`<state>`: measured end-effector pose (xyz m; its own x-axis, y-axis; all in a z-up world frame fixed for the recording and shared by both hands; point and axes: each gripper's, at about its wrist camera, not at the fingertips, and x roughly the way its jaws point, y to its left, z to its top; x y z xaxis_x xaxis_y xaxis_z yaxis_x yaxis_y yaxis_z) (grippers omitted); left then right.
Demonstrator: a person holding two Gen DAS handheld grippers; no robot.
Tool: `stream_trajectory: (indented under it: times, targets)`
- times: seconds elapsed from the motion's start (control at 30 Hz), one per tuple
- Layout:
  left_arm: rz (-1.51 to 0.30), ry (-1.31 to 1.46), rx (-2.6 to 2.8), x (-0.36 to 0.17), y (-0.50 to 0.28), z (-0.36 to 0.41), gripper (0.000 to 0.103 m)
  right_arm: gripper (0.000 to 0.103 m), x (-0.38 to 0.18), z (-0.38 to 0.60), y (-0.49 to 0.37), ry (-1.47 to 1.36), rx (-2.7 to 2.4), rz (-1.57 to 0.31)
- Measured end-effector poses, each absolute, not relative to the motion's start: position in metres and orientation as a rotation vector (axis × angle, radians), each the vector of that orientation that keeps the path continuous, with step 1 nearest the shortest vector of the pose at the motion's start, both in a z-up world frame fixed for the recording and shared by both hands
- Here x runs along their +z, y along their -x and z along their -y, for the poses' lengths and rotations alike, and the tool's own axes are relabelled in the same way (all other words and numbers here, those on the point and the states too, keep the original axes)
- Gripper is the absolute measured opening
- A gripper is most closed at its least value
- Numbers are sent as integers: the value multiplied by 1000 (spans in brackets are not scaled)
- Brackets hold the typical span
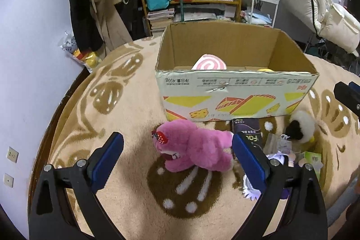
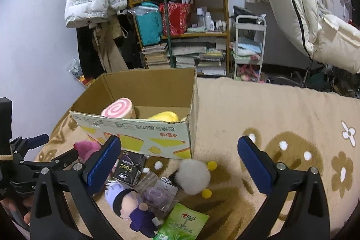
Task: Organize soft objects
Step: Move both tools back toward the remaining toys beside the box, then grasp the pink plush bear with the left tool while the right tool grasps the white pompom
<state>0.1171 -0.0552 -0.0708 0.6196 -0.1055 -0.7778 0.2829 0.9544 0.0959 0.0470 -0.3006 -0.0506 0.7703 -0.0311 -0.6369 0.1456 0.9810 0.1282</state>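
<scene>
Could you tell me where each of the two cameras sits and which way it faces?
Left wrist: on the left hand-held gripper, looking forward and down between its open fingers at the pink plush bear before the cardboard box; the right gripper's tip shows at the right edge.
Right wrist: on the right hand-held gripper, open, angled down at the white pompom toy and doll; the left gripper and a person's fingers show at left.
Shared: box, bear, pompom toy, blanket, shelf.

box (image 1: 234, 91) on blanket (image 1: 126, 118) | plush bear (image 1: 193, 147) before box | swirl cushion (image 2: 117, 110) in box
</scene>
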Motion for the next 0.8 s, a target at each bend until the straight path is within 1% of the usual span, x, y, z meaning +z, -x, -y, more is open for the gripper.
stream_trajectory:
  times: [0.4,0.8]
  targets:
    - [-944,-195,-248,-100,-145,58,96,103,-88,310,-78,-221,-159,-809]
    - [-1012,-252,-247,-130,-157,67,96,103,-125,318,-95,-224,-206,-927]
